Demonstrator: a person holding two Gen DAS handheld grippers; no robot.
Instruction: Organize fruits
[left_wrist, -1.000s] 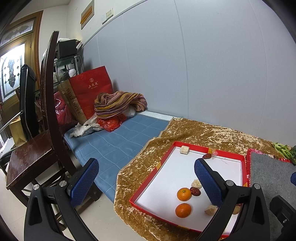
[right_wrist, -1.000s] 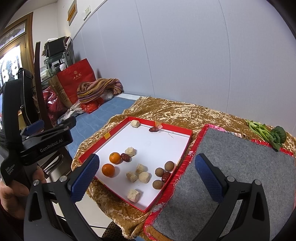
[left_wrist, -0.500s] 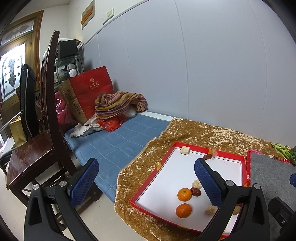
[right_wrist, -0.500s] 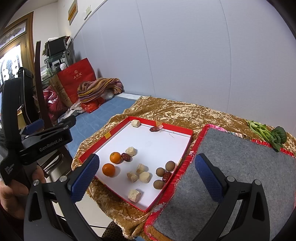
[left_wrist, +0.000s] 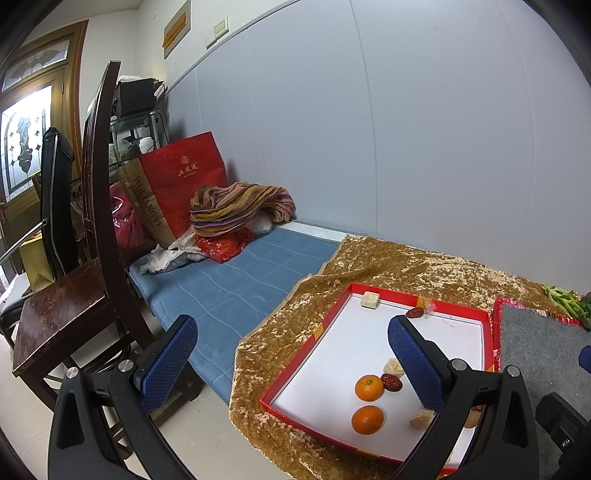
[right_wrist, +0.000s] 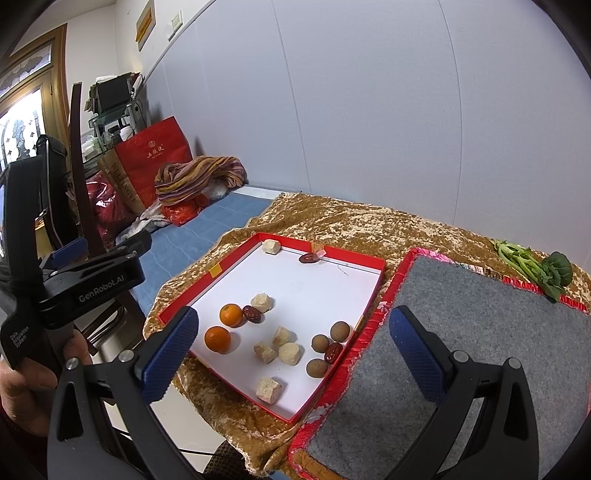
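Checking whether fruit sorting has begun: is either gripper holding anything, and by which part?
Nothing is held. The left gripper and right gripper are both open and empty; the oranges lie in the red tray.

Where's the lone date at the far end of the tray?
In the right wrist view, the date lies against the far wall of the red tray, right of the pale cube in the far left corner, apart from the other fruit.
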